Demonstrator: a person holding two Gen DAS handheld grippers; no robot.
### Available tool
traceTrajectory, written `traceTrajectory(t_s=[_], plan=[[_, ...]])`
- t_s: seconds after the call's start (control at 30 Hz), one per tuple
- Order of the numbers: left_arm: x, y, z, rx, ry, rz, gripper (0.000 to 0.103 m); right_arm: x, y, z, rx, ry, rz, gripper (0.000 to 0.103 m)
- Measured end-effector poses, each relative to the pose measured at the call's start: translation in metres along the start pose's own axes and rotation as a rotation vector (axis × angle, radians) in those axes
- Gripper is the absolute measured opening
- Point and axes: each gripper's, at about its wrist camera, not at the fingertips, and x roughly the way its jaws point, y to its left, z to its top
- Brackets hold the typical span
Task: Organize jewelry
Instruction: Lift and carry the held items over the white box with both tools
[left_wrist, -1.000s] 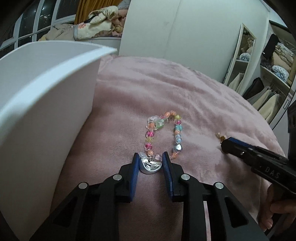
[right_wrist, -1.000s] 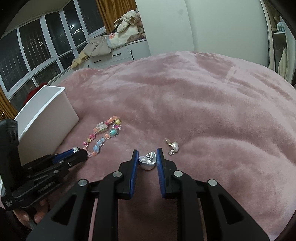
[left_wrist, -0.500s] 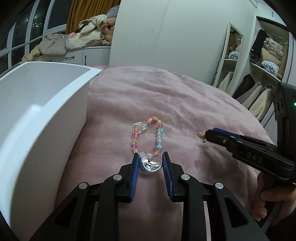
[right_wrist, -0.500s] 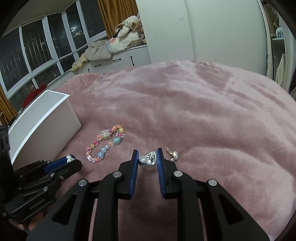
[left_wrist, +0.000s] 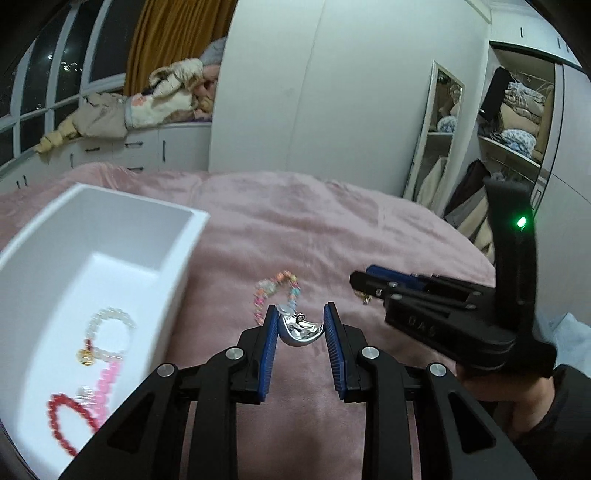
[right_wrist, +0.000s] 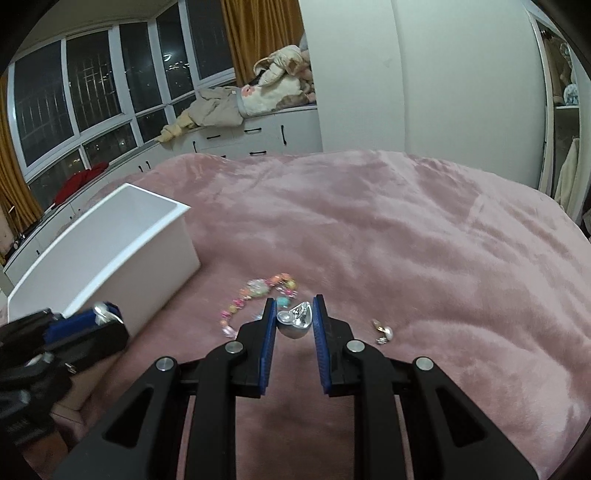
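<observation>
Each wrist camera looks forward along its gripper, close above the pink bedspread (right_wrist: 406, 240). Both views share the white box (left_wrist: 110, 236) and beaded bracelet (right_wrist: 258, 291).

The left gripper (left_wrist: 300, 325) is sitting low and pointing forward, its blue-padded fingers (left_wrist: 269, 341) pinching in on a small silver piece from both sides. The right gripper (right_wrist: 294, 319) is doing pretty much the same thing, blue fingers (right_wrist: 320, 332) squeezing another silver piece between the tips. From the left camera the right one is showing up off to the right side, angled in toward the middle, with a green light glowing on its upright part, and the person's hand (left_wrist: 517, 402) is wrapping around the handle underneath. From the right camera the left one is poking in at the lower left, blurry.
</observation>
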Motion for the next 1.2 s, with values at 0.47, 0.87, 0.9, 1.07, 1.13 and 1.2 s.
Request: traceTrajectory(t_s=[0.47, 0.87, 0.9, 1.07, 1.13, 1.2], plan=[[-0.085, 0.032, 0.025, -0.092, -0.19, 0.142, 0.03, -0.018, 0.062, 0.035, -0.068, -0.069, 0.092, 0.02], [-0.092, 0.087, 0.038, -0.244, -0.192, 0.288, 0.03, -0.005, 0.114, 0.057, -0.172, -0.083, 0.161, 0.02], [-0.092, 0.093, 0.038, -0.262, -0.192, 0.308, 0.03, -0.003, 0.118, 0.058, -0.179, -0.083, 0.164, 0.02], [-0.089, 0.119, 0.039, -0.308, -0.176, 0.351, 0.03, 0.007, 0.129, 0.063, -0.192, -0.084, 0.185, 0.02], [-0.086, 0.131, 0.039, -0.345, -0.167, 0.366, 0.03, 0.011, 0.13, 0.064, -0.181, -0.087, 0.207, 0.02], [-0.083, 0.141, 0.038, -0.386, -0.158, 0.378, 0.03, 0.017, 0.135, 0.065, -0.182, -0.077, 0.223, 0.02]])
